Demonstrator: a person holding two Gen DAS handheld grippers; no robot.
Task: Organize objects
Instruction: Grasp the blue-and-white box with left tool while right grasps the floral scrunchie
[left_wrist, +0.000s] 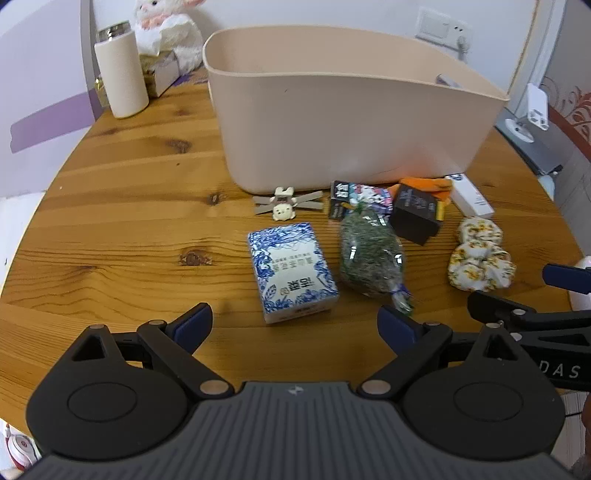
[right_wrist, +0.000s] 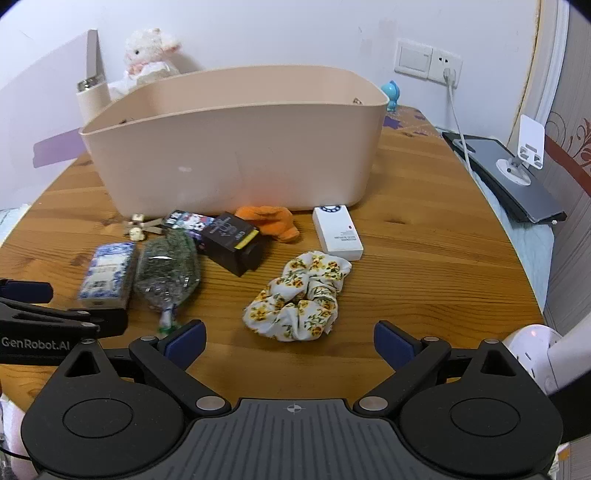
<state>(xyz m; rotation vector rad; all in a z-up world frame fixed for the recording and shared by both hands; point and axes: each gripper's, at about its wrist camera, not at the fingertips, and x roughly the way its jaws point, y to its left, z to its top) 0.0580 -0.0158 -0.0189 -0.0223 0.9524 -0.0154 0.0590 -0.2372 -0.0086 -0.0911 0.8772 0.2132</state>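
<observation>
A beige plastic bin (left_wrist: 332, 122) (right_wrist: 236, 147) stands on the round wooden table (left_wrist: 129, 221). In front of it lie a blue-and-white box (left_wrist: 291, 271) (right_wrist: 107, 275), a green herb bag (left_wrist: 369, 254) (right_wrist: 166, 269), a black box (left_wrist: 415, 216) (right_wrist: 232, 242), a floral scrunchie (left_wrist: 480, 258) (right_wrist: 299, 299), a white box (left_wrist: 471, 195) (right_wrist: 338, 232), an orange cloth (right_wrist: 269, 219) and a small animal clip (left_wrist: 282, 205). My left gripper (left_wrist: 295, 326) is open just before the blue-and-white box. My right gripper (right_wrist: 290, 345) is open just before the scrunchie.
A white tumbler (left_wrist: 120, 72), a plush toy (left_wrist: 166, 29) and a small box stand behind the bin at the left. A phone stand (right_wrist: 526, 155) on a dark tablet sits off the table's right edge. A wall socket (right_wrist: 428, 61) is behind.
</observation>
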